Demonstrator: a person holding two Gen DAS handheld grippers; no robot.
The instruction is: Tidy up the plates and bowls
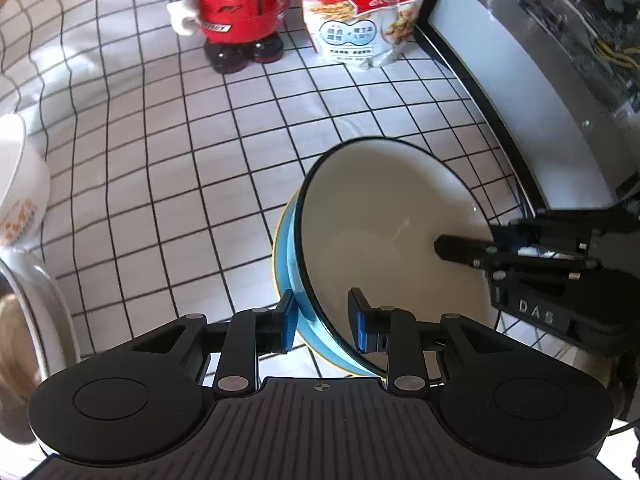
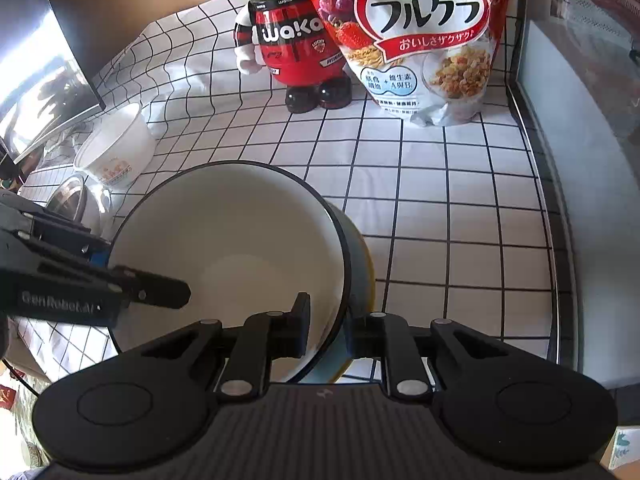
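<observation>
Fingers of right gripper (image 2: pixel 326 330) clenched on blue bowl (image 1: pixel 384 240) rim, tilting it; left gripper (image 1: pixel 326 320) straddling opposite rim, apparently unpressed, to steady.

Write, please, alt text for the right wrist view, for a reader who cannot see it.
The right gripper pinches the rim of a tilted blue bowl with a white inside, while the left gripper reaches in from the left. Behind, on the checked tablecloth, stand a red toy figure and a granola bag.
</observation>
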